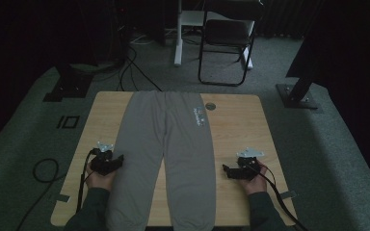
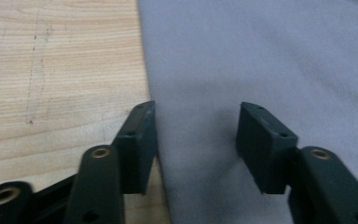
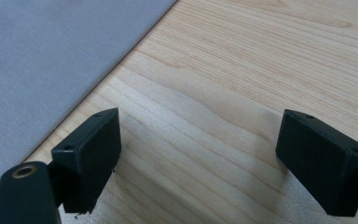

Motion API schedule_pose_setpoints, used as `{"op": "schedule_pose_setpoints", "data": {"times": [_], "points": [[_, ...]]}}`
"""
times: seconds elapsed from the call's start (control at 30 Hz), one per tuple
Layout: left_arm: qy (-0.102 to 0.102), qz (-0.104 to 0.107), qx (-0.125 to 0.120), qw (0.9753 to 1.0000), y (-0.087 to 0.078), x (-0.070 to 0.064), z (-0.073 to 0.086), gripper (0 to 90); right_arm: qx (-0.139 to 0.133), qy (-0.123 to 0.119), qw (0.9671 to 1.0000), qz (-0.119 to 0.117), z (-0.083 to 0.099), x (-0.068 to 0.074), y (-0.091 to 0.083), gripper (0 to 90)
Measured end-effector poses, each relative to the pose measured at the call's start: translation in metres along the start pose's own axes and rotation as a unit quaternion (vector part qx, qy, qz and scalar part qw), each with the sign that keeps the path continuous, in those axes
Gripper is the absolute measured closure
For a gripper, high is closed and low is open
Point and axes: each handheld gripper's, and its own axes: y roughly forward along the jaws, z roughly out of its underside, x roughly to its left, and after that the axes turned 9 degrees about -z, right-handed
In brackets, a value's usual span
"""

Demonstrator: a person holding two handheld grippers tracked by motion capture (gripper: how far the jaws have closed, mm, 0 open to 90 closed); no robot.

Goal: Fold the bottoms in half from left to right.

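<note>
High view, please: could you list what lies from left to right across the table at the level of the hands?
Left claw → grey sweatpants → bare wooden table → right claw.

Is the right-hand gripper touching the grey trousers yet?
Apart. In the right gripper view, the right gripper has open jaws over bare table, with the grey trousers off to one side.

High view looks down; gripper views sit close (sharing trousers (image 1: 166,144), table (image 1: 236,125)).
</note>
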Motion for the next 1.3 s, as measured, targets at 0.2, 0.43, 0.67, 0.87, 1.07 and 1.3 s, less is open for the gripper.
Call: {"op": "schedule_pose_setpoints", "data": {"times": [0.2,0.43,0.67,0.87,1.07,1.3], "points": [[-0.004,0.004,0.002,1.0,0.002,0.0,-0.004,65.5,0.0,0.0,1.0,0.0,0.0,0.0,0.0,14.1],[-0.002,0.022,-0.002,0.9998,-0.001,-0.001,-0.003,87.4,0.0,0.0,1.0,0.0,0.0,0.0,0.0,14.0],[-0.015,0.054,-0.032,0.9979,-0.018,-0.001,-0.013,88.0,0.0,0.0,1.0,0.0,0.0,0.0,0.0,14.0],[-0.006,0.078,-0.056,0.9953,-0.031,-0.013,-0.025,87.9,0.0,0.0,1.0,0.0,0.0,0.0,0.0,14.1],[0.008,0.096,-0.072,0.9928,-0.039,-0.025,-0.034,88.0,0.0,0.0,1.0,0.0,0.0,0.0,0.0,14.1],[0.036,0.12,-0.096,0.9874,-0.052,-0.054,-0.049,88.2,0.0,0.0,1.0,0.0,0.0,0.0,0.0,14.1]]}}
